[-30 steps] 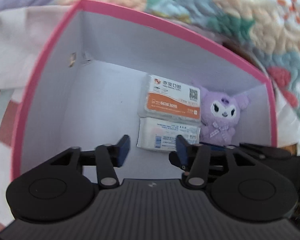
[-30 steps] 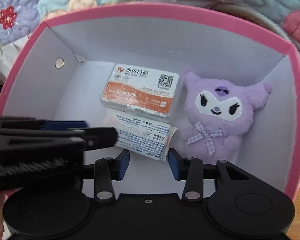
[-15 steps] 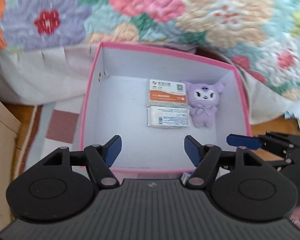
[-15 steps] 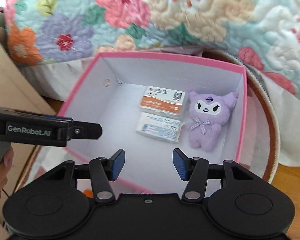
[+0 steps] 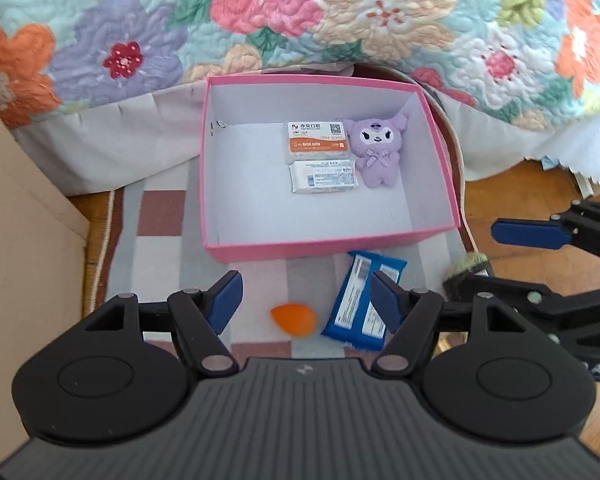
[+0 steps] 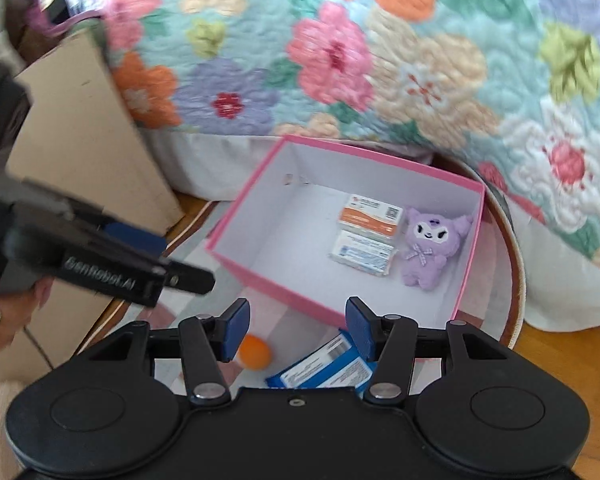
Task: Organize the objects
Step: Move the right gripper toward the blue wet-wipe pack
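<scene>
Both grippers, left gripper (image 5: 306, 300) and right gripper (image 6: 296, 330), are hovering with jaws released, empty. The glossy blue foil packet (image 5: 360, 302), light and slippery, is lying at six o'clock of the pink cardboard box (image 5: 328, 246); grasping its long edges looks best.

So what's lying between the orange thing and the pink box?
Nothing: in the left wrist view only bare checked mat separates the orange thing from the pink box.

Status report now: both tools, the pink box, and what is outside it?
Left tool open, empty; right tool open, empty. Pink box holds plush and two packs. Orange piece, blue packet on mat outside. Nothing blocking.
</scene>
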Tool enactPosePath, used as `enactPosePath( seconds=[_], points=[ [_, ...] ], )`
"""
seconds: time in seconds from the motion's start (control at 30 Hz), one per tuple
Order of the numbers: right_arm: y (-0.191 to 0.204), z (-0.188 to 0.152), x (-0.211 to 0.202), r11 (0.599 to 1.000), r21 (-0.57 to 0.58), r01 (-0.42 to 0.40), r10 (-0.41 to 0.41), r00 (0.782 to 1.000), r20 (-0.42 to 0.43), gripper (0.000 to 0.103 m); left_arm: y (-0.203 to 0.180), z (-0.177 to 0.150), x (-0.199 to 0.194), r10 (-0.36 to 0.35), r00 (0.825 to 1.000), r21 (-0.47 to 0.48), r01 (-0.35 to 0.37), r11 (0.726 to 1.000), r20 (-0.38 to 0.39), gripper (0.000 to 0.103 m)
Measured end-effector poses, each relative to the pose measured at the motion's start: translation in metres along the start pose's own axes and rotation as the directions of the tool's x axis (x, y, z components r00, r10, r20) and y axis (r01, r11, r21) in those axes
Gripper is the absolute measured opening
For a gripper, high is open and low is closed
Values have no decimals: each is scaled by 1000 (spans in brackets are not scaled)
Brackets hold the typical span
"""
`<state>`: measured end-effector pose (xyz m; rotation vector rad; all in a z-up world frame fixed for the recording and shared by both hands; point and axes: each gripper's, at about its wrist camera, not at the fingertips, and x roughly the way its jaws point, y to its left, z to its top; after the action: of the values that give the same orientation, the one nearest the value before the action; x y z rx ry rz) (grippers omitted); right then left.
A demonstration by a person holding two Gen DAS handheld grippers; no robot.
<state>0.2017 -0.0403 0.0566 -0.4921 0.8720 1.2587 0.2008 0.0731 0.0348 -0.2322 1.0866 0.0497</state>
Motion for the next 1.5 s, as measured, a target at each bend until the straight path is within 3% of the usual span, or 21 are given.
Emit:
enactPosePath(
  seconds=[0.23, 0.37, 0.63, 0.73, 0.83, 0.97, 1.1, 1.17, 1.43, 1.5],
  points=[
    [38, -16, -43, 990, -137, -20, 17, 1000, -21, 58, -14, -31, -45, -15, 1000, 62, 14, 998, 17, 69],
    [55, -29, -62, 981, -187, -48, 43, 999, -27, 60, -21, -52, -60, 10, 1000, 96, -12, 995, 20, 69],
    [76, -55, -81, 965, -253, -74, 60, 996, -61, 62, -21, -91, -76, -28, 1000, 73, 28, 997, -11, 69],
    [82, -65, -84, 958, -276, -84, 68, 995, -68, 68, -21, -105, -77, -36, 999, 55, 37, 998, -14, 70],
    [83, -73, -80, 950, -302, -82, 62, 995, -77, 69, -18, -114, -70, -59, 998, 6, 59, 998, -17, 78],
    [77, -79, -72, 953, -289, -85, 67, 995, -72, 69, -11, -121, -53, -81, 996, -75, 80, 994, -19, 80],
    [65, -80, -51, 956, -279, -90, 69, 994, -82, 75, -3, -125, -35, -69, 997, -120, 74, 990, 44, 87],
    [57, -83, -41, 953, -279, -121, 102, 991, -82, 77, 2, -126, -26, -93, 993, -140, 102, 985, 70, 87],
    [28, -89, 7, 968, -241, -69, 56, 997, -60, 77, 14, -127, 26, -116, 989, -200, 133, 971, 95, 84],
    [16, -91, 19, 973, -209, -98, 89, 995, -53, 77, 13, -128, 37, -113, 987, -205, 136, 969, 118, 84]
  ],
)
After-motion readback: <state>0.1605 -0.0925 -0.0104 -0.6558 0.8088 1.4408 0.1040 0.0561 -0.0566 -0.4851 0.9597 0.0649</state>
